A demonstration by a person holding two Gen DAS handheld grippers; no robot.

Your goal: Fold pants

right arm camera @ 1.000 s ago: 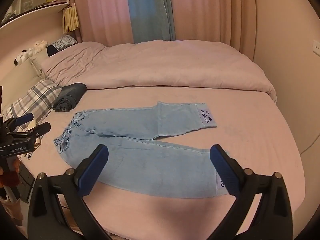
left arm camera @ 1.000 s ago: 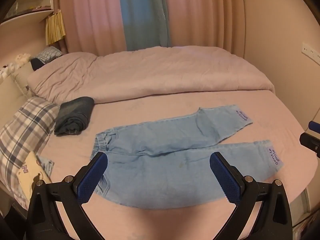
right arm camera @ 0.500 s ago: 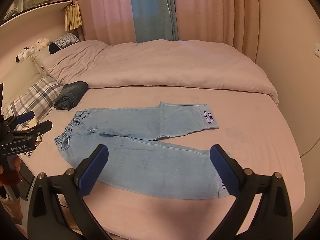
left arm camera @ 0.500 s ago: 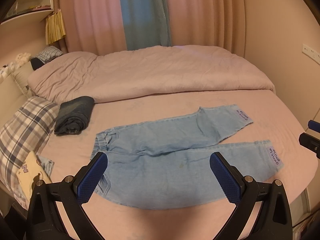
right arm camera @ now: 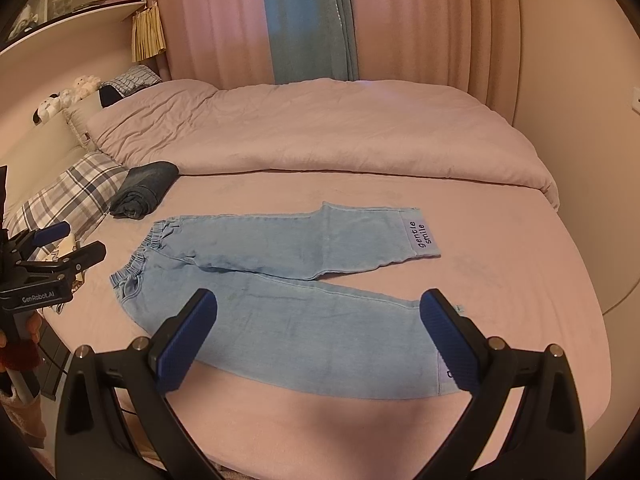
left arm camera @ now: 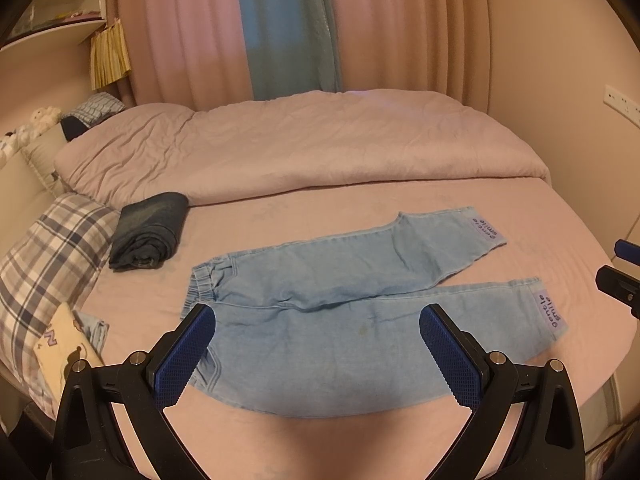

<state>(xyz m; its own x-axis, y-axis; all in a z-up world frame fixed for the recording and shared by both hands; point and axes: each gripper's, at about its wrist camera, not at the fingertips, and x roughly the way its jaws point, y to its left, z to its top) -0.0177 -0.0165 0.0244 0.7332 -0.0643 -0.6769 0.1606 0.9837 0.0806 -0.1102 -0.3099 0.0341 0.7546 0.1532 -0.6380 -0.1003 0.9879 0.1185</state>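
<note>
Light blue denim pants [left arm camera: 340, 320] lie flat and unfolded on the pink bed sheet [left arm camera: 280, 216], waistband at the left, legs spread in a V to the right. They also show in the right wrist view [right arm camera: 280, 288]. Each cuff carries a "gentle smile" patch [right arm camera: 418, 236]. My left gripper [left arm camera: 316, 356] is open and empty, hovering above the near leg by the waist end. My right gripper [right arm camera: 318, 340] is open and empty above the near leg toward the cuff. The left gripper also shows at the left edge of the right wrist view [right arm camera: 60, 248].
A rolled dark denim garment [left arm camera: 150, 232] lies left of the waistband. A plaid pillow [left arm camera: 48, 256] and a cream cushion [left arm camera: 64, 344] sit at the left edge. A folded pink duvet [left arm camera: 300, 148] covers the far half of the bed. Curtains [left arm camera: 288, 28] hang behind.
The right wrist view has shifted slightly, so the pants sit a little further right and lower in it. The pants lie unmoved and both grippers stay open.
</note>
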